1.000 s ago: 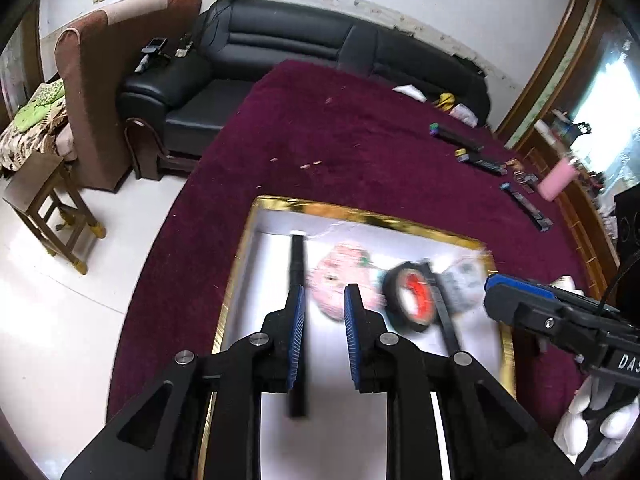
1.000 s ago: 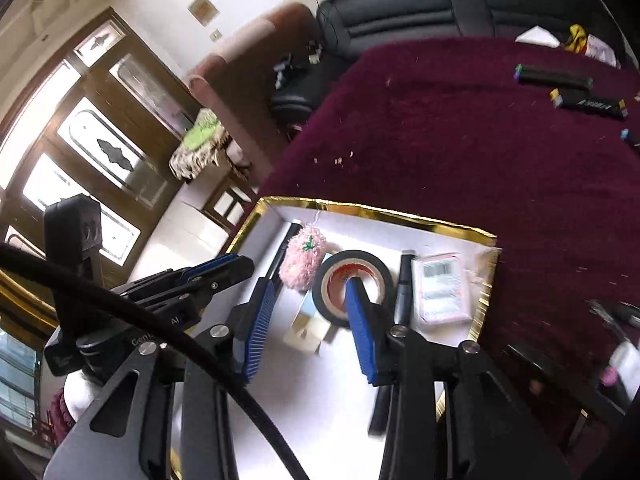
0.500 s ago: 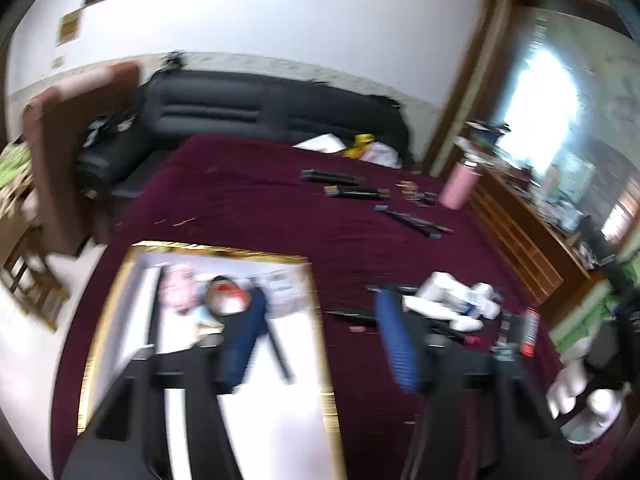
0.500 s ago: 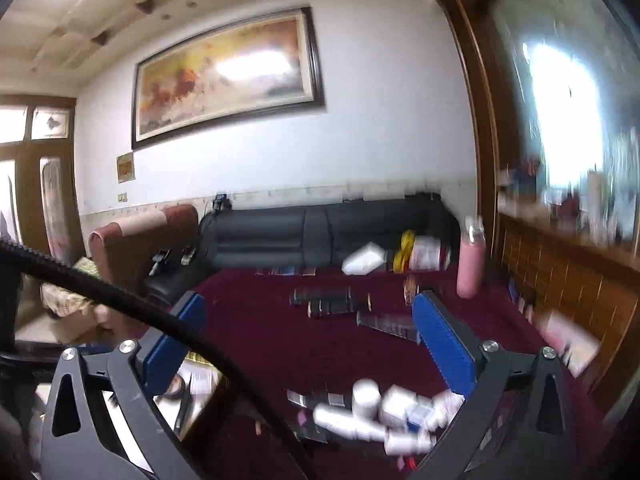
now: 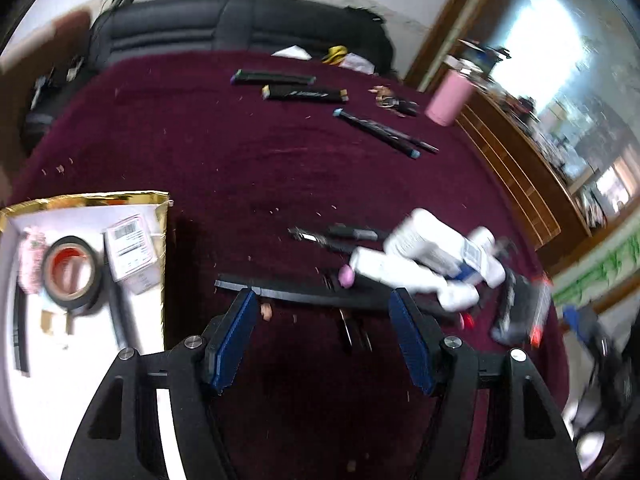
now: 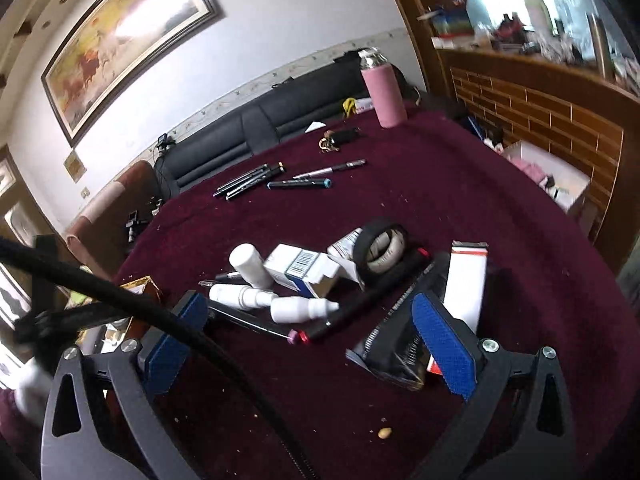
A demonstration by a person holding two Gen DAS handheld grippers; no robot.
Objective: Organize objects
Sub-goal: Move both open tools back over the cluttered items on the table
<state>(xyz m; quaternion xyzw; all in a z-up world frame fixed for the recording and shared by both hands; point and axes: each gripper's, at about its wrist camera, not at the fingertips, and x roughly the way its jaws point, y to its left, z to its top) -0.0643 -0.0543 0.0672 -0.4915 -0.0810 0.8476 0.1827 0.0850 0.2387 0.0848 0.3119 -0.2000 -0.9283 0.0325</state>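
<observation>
My left gripper (image 5: 322, 340) hangs open and empty over the maroon cloth, just right of the gold-rimmed tray (image 5: 86, 197). In the tray lie a black tape roll (image 5: 70, 276), a white box (image 5: 130, 248) and black pens. Past its fingertips lie a long black strip (image 5: 304, 292) and white bottles (image 5: 400, 270). My right gripper (image 6: 308, 346) is wide open and empty, short of a pile: white bottles (image 6: 298, 308), a barcoded box (image 6: 300, 268), a tape roll (image 6: 382, 250), a red-capped black marker (image 6: 372, 292), a black packet (image 6: 394, 344) and a white card (image 6: 466, 280).
Markers (image 6: 248, 180), keys (image 6: 340, 138) and a pink flask (image 6: 384, 92) sit at the table's far side, before a black sofa (image 5: 240, 24). A wooden brick-patterned counter (image 6: 560, 120) runs along the right. A black cable (image 6: 208, 344) crosses the right wrist view.
Both grippers have swung right, away from above the tray, to the pile on the cloth. Both sets of jaws have gone from narrow to wide apart.
</observation>
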